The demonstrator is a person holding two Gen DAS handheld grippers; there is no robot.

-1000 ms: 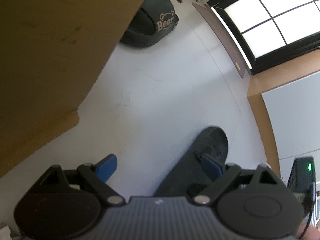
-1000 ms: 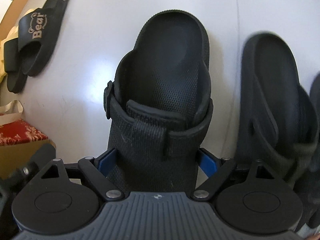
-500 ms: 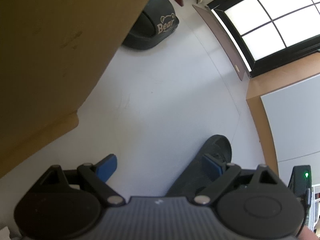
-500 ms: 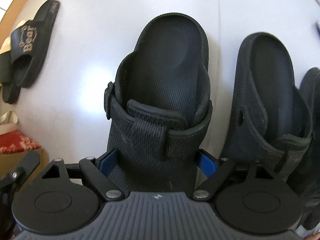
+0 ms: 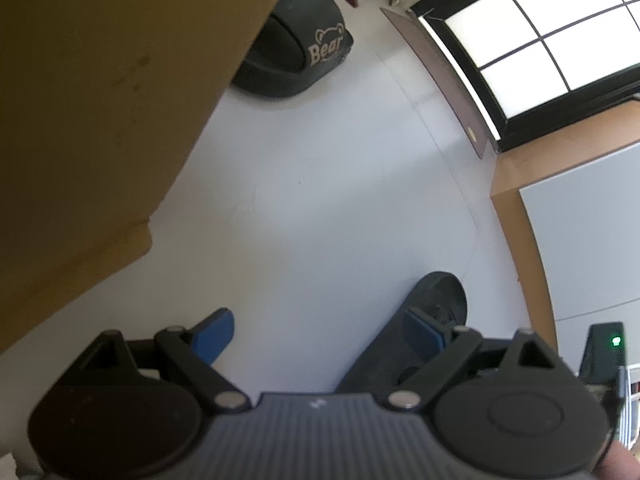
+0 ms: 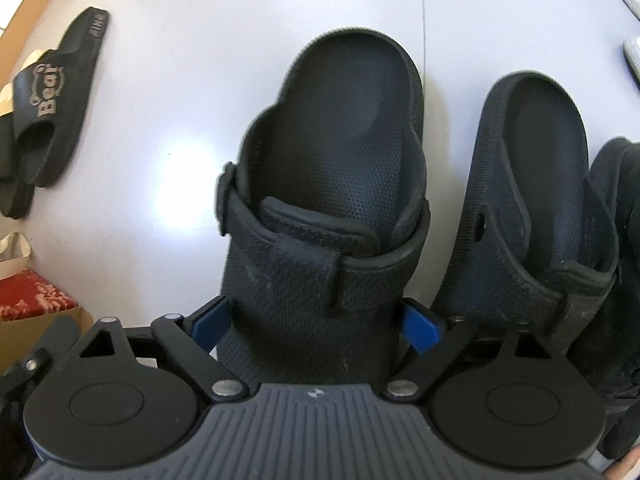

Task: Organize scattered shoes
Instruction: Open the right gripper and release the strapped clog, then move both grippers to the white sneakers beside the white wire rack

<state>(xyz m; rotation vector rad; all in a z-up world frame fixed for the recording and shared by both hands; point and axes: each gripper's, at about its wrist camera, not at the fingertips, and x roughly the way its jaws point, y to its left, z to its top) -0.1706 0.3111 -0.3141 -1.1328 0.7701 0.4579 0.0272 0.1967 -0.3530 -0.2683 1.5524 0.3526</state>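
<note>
My right gripper (image 6: 316, 326) is shut on the strap end of a black mesh sandal (image 6: 332, 184), its blue fingers pressing both sides. Its matching sandal (image 6: 536, 184) lies on the white floor just to the right, parallel to it. A black "Bear" slide (image 6: 52, 104) lies at the far left, with its mate partly hidden beneath it. My left gripper (image 5: 316, 332) is open and empty above the floor. The held sandal's heel (image 5: 440, 300) shows behind its right finger. A "Bear" slide (image 5: 296, 60) lies far ahead.
A brown cardboard box (image 5: 100, 100) fills the left of the left wrist view. A window (image 5: 540, 40) and wooden wall trim (image 5: 516, 184) bound the floor to the right. A red patterned item in a box (image 6: 28, 296) sits at lower left. Another dark shoe (image 6: 616, 264) lies far right.
My right gripper has carried the held sandal rightwards, close beside its matching sandal. The Bear slides have shifted left in view. My left gripper has drifted slightly and stays open.
</note>
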